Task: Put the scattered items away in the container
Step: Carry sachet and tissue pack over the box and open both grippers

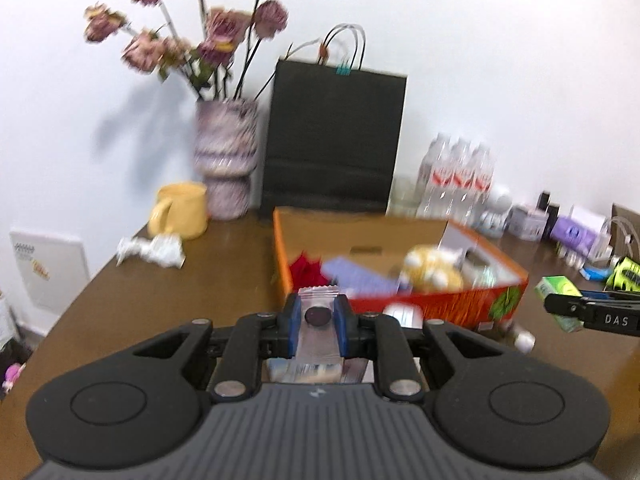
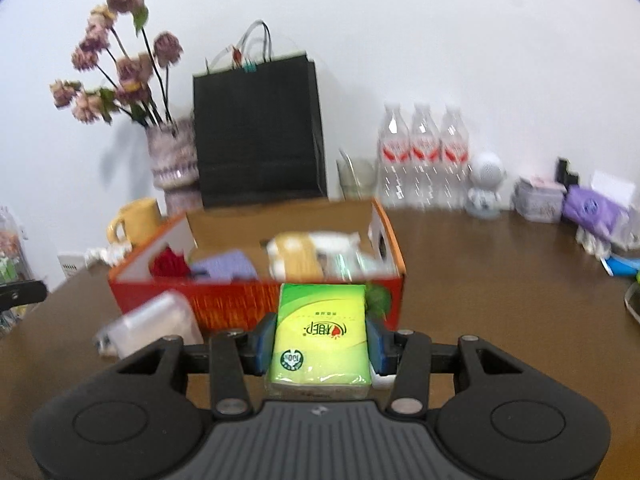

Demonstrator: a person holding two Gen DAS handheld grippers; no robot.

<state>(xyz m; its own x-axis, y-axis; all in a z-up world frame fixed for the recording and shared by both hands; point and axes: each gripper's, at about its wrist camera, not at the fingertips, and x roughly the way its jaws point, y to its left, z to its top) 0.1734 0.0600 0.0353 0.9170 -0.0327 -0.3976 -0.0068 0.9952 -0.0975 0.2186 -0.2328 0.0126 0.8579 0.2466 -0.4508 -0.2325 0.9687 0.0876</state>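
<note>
A clear sachet [image 1: 317, 312] is clamped in the left hand-held gripper [image 1: 317, 316], a green tissue pack [image 2: 320, 336] in the right hand-held gripper [image 2: 320, 340], both short of the orange box [image 2: 256, 304]; either could be snagged on its near wall.

We see a table [image 2: 480, 280] of smooth brown wood with a soft sheen. The orange box [image 2: 256, 304] on it is printed cardboard, raw and matt inside. The green tissue pack [image 2: 322, 336] wears glossy plastic film, and the small sachet [image 1: 318, 320] looks like clear, shiny plastic, though blur makes that uncertain. The black bag [image 2: 258, 132] is matt paper, the bottles [image 2: 424, 152] clear plastic, the yellow mug [image 1: 180, 210] smooth, and the gripper bodies matt black plastic with metal pins.
</note>
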